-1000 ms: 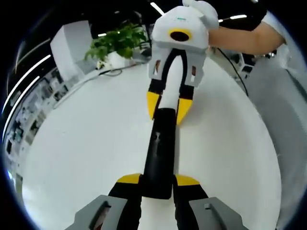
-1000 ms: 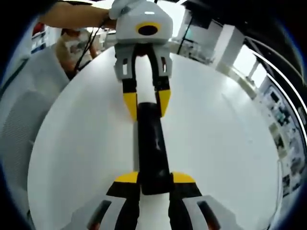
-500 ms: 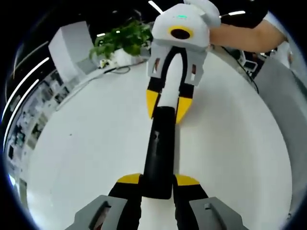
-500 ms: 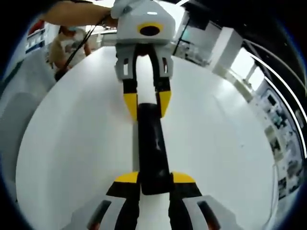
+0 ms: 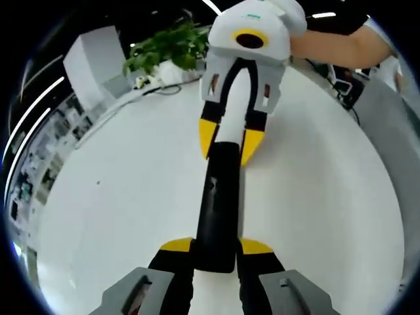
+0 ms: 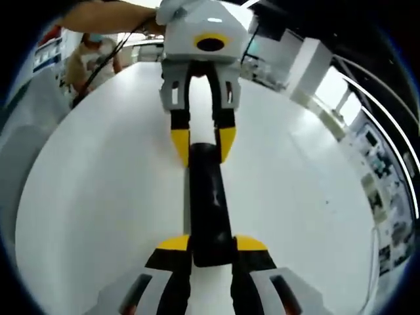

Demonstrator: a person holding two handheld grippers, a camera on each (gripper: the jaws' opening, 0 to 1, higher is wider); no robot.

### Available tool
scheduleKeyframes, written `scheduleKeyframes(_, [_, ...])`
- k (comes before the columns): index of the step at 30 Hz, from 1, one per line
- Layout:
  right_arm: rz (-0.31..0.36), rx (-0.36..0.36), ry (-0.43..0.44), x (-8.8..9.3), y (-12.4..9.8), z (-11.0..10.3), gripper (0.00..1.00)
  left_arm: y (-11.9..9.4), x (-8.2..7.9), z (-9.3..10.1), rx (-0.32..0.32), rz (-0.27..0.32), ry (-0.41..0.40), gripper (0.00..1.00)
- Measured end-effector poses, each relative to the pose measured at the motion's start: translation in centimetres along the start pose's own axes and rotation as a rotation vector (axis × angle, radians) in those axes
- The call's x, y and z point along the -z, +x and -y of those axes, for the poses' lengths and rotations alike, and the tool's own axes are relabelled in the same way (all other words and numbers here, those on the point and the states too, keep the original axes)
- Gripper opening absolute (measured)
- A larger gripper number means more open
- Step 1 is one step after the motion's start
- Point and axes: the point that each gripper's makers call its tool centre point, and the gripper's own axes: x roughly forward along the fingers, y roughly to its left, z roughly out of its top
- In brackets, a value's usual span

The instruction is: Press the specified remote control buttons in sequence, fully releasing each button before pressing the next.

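Remote control [image 5: 218,210] held end to end between two grippers above a white table [image 5: 118,197].
Left gripper [image 5: 216,248] clamps the near end of the black remote between its yellow-tipped jaws; right gripper [image 5: 226,141] clamps the far end (the right gripper view mirrors this: right gripper [image 6: 211,244], remote [image 6: 209,197], left gripper [image 6: 200,141]). A potted plant [image 5: 164,52] stands at the table's far edge.

My bench: white round table [image 5: 118,197]; potted plant [image 5: 167,52] at far edge; ceiling strip lights [image 5: 213,8]; windows [image 6: 341,85] beyond
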Motion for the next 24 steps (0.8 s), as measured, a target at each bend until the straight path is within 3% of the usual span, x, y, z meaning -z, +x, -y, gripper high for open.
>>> scheduleKeyframes(24, [0.041,-0.030,0.058,0.30,0.49,0.73,0.20,0.04,0.20,-0.89,0.029,0.011,-0.025,0.24])
